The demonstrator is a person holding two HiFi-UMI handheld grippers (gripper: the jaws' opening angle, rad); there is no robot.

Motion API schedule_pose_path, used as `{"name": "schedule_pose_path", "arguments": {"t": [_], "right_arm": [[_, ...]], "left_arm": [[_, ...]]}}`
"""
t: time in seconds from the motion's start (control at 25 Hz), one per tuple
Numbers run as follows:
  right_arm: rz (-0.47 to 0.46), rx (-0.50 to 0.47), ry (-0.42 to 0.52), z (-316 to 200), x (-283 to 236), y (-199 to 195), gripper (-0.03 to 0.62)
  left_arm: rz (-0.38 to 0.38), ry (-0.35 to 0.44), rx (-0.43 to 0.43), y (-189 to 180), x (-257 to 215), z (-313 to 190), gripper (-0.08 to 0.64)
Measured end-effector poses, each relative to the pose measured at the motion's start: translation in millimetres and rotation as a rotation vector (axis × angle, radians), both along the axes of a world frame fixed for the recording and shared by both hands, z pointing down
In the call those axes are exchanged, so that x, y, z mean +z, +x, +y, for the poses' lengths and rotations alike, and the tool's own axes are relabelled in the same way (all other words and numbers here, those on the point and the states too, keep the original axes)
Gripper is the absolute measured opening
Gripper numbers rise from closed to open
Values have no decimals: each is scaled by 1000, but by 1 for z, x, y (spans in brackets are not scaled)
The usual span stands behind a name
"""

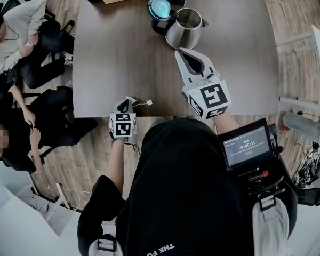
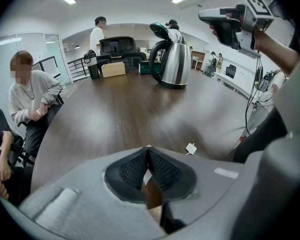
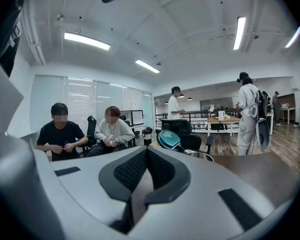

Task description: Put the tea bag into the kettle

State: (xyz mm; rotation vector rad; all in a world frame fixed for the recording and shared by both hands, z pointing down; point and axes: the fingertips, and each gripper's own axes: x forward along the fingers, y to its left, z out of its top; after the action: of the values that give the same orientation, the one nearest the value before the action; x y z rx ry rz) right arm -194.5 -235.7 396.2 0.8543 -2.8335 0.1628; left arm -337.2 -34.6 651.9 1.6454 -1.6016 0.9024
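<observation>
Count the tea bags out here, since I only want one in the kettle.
1. The tea bag is pinched in the tongs of the left gripper at the table's near edge, its tag lying on the wood beside them. More could sit unseen inside the kettle.

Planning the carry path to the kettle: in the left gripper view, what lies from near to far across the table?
left gripper pinching the tea bag → paper tag → kettle → cardboard box
</observation>
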Motion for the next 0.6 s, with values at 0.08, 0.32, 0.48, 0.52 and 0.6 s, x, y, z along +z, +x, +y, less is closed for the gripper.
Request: {"name": "schedule_pose_path", "arguments": {"t": [0.08, 0.32, 0.48, 0.52, 0.6], "right_arm": [[0, 5, 0, -1, 0, 0, 5], [-2, 20, 3, -5, 0, 3, 5], [-5, 27, 8, -9, -2, 5, 5], [-7, 28, 10, -9, -2, 5, 5], [-10, 29, 15, -10, -3, 5, 5]], "left_arm": [[-5, 10, 3, -1, -3, -4, 6], [-20, 41, 7, -6, -11, -20, 6], [-25, 94, -4, -8, -23, -39, 6], [-23, 108, -9, -9, -26, -44, 6], [-17, 134, -20, -11, -32, -53, 6]]}}
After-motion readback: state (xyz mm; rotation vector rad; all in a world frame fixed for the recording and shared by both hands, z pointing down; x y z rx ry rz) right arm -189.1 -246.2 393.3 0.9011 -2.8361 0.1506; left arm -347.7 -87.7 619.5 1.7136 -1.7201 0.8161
